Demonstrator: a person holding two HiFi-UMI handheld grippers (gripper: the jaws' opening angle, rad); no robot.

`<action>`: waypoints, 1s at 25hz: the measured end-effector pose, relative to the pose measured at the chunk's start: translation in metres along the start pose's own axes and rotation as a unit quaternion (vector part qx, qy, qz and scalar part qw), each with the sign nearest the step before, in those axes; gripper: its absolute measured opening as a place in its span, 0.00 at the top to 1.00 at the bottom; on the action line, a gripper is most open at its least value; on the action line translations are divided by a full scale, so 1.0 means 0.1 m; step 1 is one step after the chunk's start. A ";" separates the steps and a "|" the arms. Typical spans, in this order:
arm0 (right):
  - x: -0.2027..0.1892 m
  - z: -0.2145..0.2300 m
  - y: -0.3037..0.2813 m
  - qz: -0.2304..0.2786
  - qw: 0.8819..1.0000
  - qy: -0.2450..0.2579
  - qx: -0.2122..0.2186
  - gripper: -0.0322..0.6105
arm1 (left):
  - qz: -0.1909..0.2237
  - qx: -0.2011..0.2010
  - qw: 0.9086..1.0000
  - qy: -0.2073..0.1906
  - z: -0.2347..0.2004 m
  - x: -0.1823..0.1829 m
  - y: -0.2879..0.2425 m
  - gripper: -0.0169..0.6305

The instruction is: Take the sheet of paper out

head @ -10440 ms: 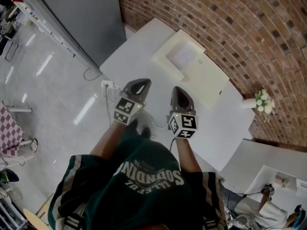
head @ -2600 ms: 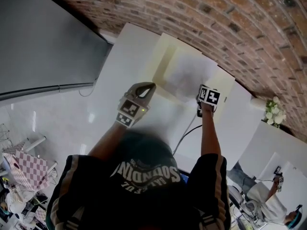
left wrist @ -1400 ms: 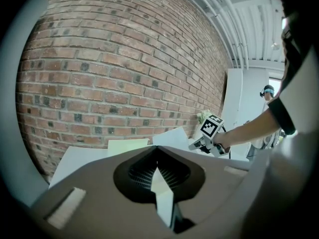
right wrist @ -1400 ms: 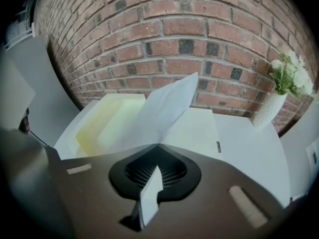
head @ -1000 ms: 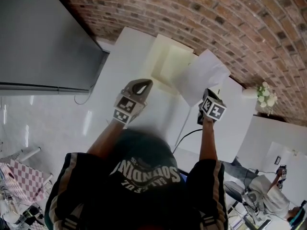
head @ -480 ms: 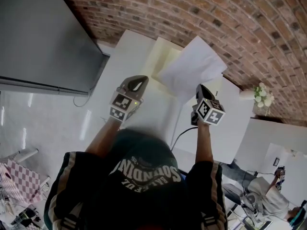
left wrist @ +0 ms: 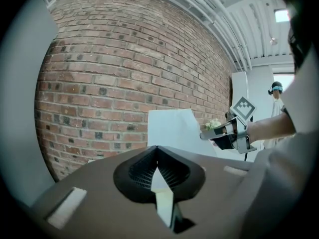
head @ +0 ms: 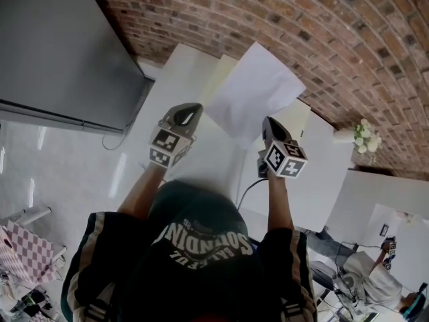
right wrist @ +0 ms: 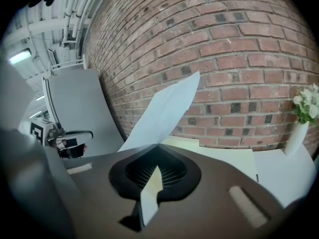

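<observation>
The right gripper is clenched on an edge of the sheet, which stands up ahead of its jaws, seemingly clear of the cream tray below. The left gripper, beside it, is closed on nothing. With so little pinched, a quick swing could crease or free the sheet.

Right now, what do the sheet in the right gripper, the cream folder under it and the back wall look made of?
Sheet of paper: thin white paper, matte; it bends and stands up from one pinched edge in the right gripper.
Cream folder: stiff card or plastic, can't tell which; flat, matte, sharp edges.
Brick wall: red-brown bare brick with pale mortar lines, rough.
</observation>
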State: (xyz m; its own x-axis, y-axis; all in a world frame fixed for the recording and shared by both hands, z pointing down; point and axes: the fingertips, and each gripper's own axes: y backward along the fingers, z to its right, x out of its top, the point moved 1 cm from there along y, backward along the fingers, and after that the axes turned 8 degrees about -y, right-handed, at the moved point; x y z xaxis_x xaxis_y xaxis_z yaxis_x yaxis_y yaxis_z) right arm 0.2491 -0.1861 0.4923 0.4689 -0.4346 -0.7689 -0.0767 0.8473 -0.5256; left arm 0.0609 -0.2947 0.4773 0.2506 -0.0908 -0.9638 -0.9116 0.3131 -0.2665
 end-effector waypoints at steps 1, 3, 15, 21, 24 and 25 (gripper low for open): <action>0.00 -0.02 0.00 0.000 1.000 0.002 0.002 0.95 | 0.000 0.001 1.000 0.000 0.00 0.00 0.01 0.96; -0.02 -0.04 -0.01 -0.001 1.000 0.005 0.005 0.95 | -0.002 0.002 1.000 0.000 0.00 -0.01 0.03 0.96; -0.10 -0.20 0.00 -0.001 1.000 0.013 0.023 0.95 | 0.000 0.007 1.000 -0.002 0.02 0.00 0.08 0.96; -0.14 -0.18 0.00 -0.005 1.000 0.013 0.024 0.95 | -0.003 0.007 1.000 -0.001 0.04 -0.03 0.08 0.96; -0.15 -0.18 0.01 -0.005 1.000 0.013 0.023 0.95 | -0.007 0.004 1.000 0.001 0.06 -0.06 0.09 0.96; -0.16 -0.18 0.01 -0.005 1.000 0.014 0.023 0.95 | -0.009 0.003 1.000 0.001 0.07 -0.07 0.09 0.96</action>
State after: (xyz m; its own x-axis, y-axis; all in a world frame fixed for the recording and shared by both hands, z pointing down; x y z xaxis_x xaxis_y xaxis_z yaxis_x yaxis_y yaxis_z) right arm 0.2258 -0.1844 0.4975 0.4455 -0.4512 -0.7733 -0.0315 0.8553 -0.5172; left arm 0.0530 -0.2845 0.4813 0.2658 -0.0984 -0.9590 -0.9052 0.3166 -0.2834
